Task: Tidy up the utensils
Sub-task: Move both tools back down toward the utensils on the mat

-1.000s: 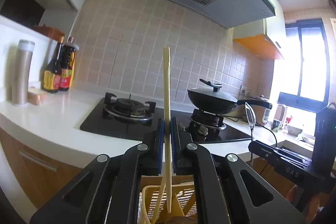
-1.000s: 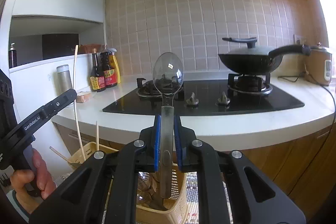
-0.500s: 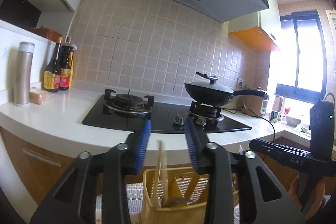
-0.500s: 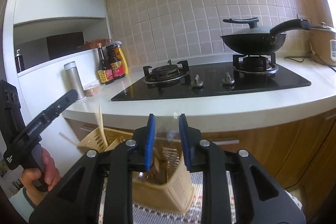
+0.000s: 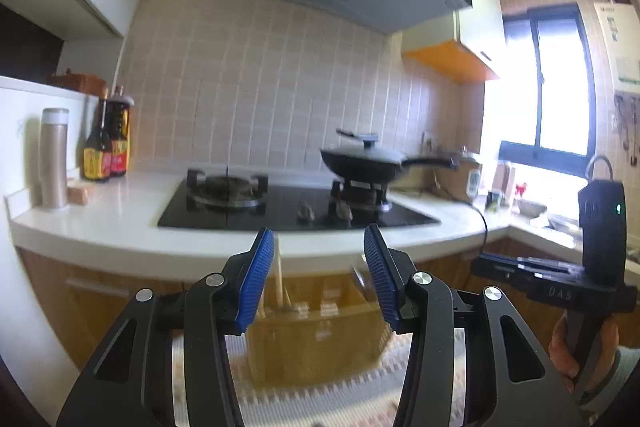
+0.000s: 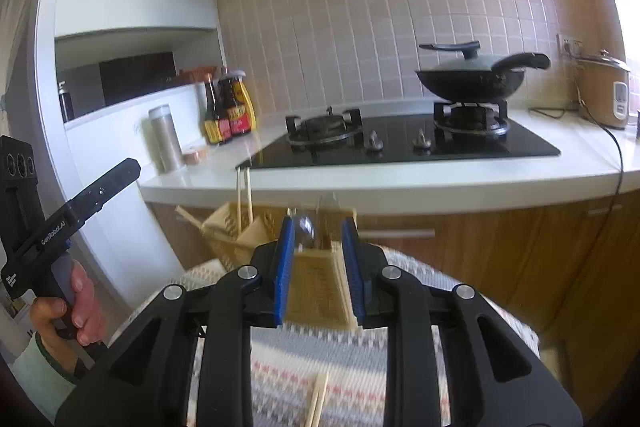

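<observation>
Both claws held nothing: the left claw was opening, its jaws wide apart, the right claw parted. Ahead of them chopsticks and spoon stood in the basket, kept upright. More chopsticks lay below the right claw.

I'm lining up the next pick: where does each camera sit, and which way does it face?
Left wrist: on the left gripper, jaws opening and empty, facing the black gas hob over the yellow slotted utensil basket; the right hand shows.
Right wrist: on the right gripper, open, same heading; the left hand shows.
Shared: hob, basket, lidded black wok.
</observation>
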